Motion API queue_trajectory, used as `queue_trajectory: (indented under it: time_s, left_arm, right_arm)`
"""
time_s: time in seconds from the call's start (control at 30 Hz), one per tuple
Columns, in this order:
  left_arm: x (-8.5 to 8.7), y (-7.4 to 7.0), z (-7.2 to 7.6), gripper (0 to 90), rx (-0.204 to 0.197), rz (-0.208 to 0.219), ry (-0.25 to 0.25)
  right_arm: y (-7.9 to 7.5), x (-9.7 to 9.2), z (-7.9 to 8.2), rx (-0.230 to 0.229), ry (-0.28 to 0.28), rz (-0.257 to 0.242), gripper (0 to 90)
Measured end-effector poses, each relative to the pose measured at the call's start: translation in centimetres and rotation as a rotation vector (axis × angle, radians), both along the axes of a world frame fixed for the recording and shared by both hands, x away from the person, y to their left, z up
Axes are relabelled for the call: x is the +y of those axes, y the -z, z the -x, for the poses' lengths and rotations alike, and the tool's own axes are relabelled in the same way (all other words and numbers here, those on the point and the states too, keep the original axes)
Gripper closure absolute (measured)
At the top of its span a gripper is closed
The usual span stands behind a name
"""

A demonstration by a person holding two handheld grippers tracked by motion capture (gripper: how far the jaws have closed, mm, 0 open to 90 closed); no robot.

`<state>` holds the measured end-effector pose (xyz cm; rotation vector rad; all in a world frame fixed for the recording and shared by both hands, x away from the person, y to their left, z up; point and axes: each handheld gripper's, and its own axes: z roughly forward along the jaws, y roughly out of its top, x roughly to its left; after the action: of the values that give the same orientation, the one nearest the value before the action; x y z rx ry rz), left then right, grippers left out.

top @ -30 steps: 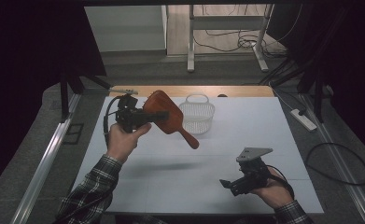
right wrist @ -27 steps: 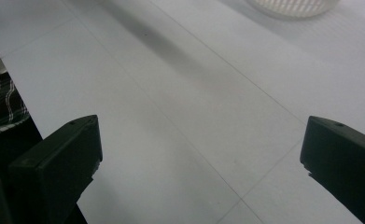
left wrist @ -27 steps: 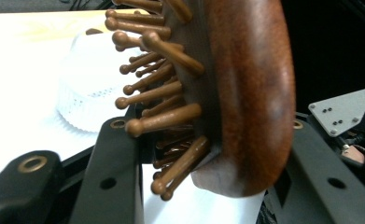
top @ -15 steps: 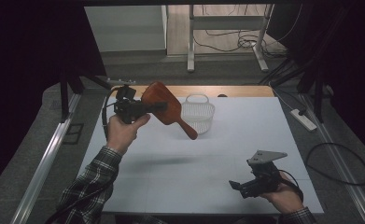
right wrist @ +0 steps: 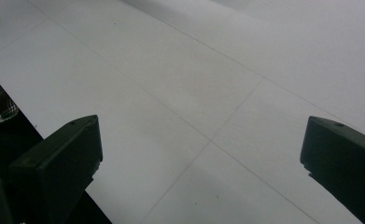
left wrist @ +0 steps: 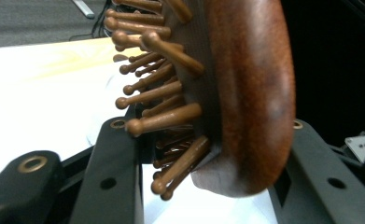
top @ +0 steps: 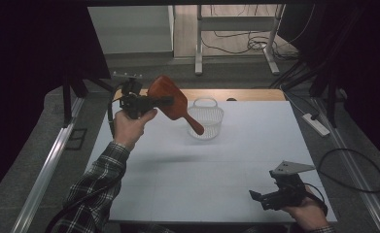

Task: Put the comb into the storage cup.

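White tabletop spreads under my grippers. At far left my left gripper is raised, level, clamped on a reddish-brown wooden paddle hairbrush with ball-tipped pins, handle sloping toward the clear wire basket. My right gripper sits low near the table's near right corner, jaws wide, empty.

White table, grey floor, dark surroundings

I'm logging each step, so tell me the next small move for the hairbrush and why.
Probably carry it a little further right and lower it, handle first, into the basket. The left hand-held gripper clamps the hairbrush by its head, in the air, the handle already hanging in front of the basket's rim.
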<state>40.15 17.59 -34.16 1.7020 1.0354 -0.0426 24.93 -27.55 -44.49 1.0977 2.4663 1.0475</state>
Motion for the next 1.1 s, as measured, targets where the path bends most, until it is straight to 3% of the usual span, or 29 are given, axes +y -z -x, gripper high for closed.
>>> queue_trajectory:
  time_s: [0.53,1.1]
  left_arm:
    - [-1.0,0.0,-1.9,60.3,0.0,-0.013,-0.066]
    - [-3.0,0.6,-3.9,60.3,0.007,-0.037,-0.1]
  right_arm:
    - [-0.1,-0.9,1.4,0.009,0.06,0.013,0.0]
    - [-0.2,-1.1,1.6,-0.001,0.056,0.007,0.0]
